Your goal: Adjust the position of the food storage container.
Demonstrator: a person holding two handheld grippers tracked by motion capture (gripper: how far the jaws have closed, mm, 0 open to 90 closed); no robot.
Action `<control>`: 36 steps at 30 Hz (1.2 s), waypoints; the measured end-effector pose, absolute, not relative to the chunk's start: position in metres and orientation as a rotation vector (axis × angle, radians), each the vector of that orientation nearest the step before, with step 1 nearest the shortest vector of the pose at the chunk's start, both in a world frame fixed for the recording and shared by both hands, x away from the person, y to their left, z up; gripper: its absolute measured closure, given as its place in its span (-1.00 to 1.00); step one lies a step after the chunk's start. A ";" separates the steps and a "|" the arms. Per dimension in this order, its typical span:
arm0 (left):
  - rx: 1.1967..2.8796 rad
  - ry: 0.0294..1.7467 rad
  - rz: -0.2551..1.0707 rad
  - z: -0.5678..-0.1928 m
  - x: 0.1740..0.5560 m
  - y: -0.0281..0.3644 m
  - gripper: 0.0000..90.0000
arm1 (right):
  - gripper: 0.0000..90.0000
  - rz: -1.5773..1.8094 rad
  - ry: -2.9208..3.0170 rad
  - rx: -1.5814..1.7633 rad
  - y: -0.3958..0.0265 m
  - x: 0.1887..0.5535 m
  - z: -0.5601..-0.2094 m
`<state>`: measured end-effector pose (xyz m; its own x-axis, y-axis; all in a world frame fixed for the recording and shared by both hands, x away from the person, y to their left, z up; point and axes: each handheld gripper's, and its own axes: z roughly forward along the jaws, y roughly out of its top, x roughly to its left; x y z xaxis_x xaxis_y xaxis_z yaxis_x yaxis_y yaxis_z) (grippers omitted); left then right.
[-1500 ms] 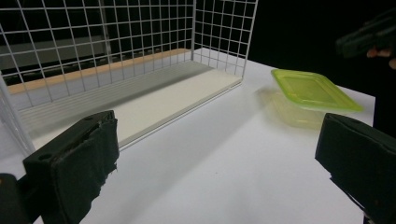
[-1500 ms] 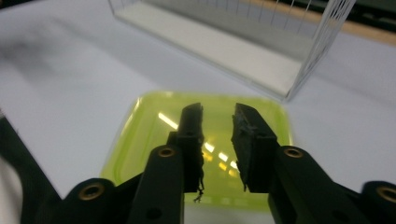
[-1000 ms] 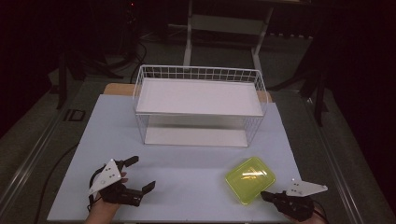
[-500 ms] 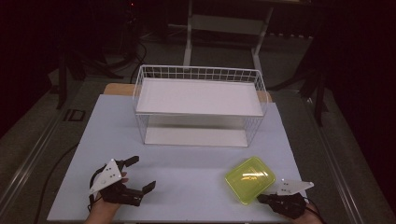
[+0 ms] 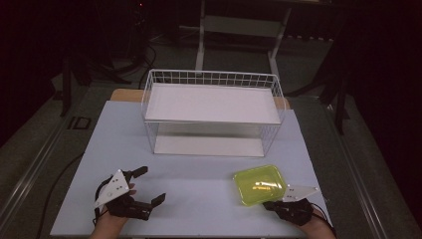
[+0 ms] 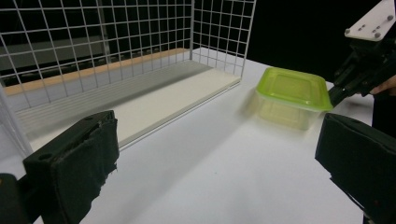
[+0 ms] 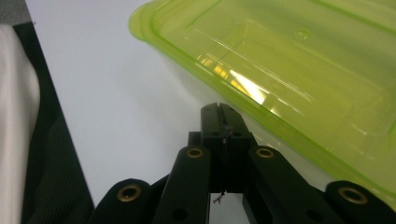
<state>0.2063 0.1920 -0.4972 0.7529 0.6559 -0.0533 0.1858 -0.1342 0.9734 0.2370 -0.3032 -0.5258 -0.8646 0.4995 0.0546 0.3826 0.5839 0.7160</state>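
The wire basket (image 5: 211, 112) stands toward the far side of the white table (image 5: 199, 194), a white shelf board across its top and a second white board on its floor, with its open front facing the person; everything else is best placed from it. Just in front of its right front corner, a little toward the near edge, sits the yellow-green plastic container (image 5: 260, 184), lid on, flat on the tabletop; in the left gripper view the container (image 6: 292, 95) lies past the basket's corner mesh (image 6: 224, 42), with bare table between the two. At the container's near right corner is the right gripper (image 5: 273, 203), its grey plate lying level above it; in the right gripper view its jaws (image 7: 223, 128) are pressed together with no gap, their tips right against the container's rim (image 7: 261, 70), and I cannot tell whether any edge of the lid is pinched between them. The left gripper (image 5: 149, 185) rests well in front of the basket's left front corner, far from the container, its jaws spread wide and holding nothing; its two black pads (image 6: 79, 158) frame the open table from that side. Beyond the basket a strip of wood shows at the table's back edge, and dark stands and cables (image 5: 144, 55) crowd the floor behind.
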 end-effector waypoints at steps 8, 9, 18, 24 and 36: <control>1.697 0.671 0.461 -0.498 0.206 0.191 -0.99 | 1.00 1.134 2.679 0.733 -0.296 0.242 -0.528; 1.696 0.671 0.461 -0.498 0.206 0.192 -0.99 | 1.00 1.131 2.678 0.725 -0.298 0.241 -0.528; 1.695 0.672 0.471 -0.497 0.205 0.192 -0.99 | 1.00 1.053 2.572 0.859 -0.352 0.236 -0.525; 1.692 0.678 0.467 -0.497 0.206 0.192 -0.99 | 1.00 1.035 2.486 0.952 -0.369 0.251 -0.527; 1.692 0.681 0.467 -0.498 0.206 0.194 -0.99 | 1.00 1.005 2.547 0.891 -0.338 0.276 -0.533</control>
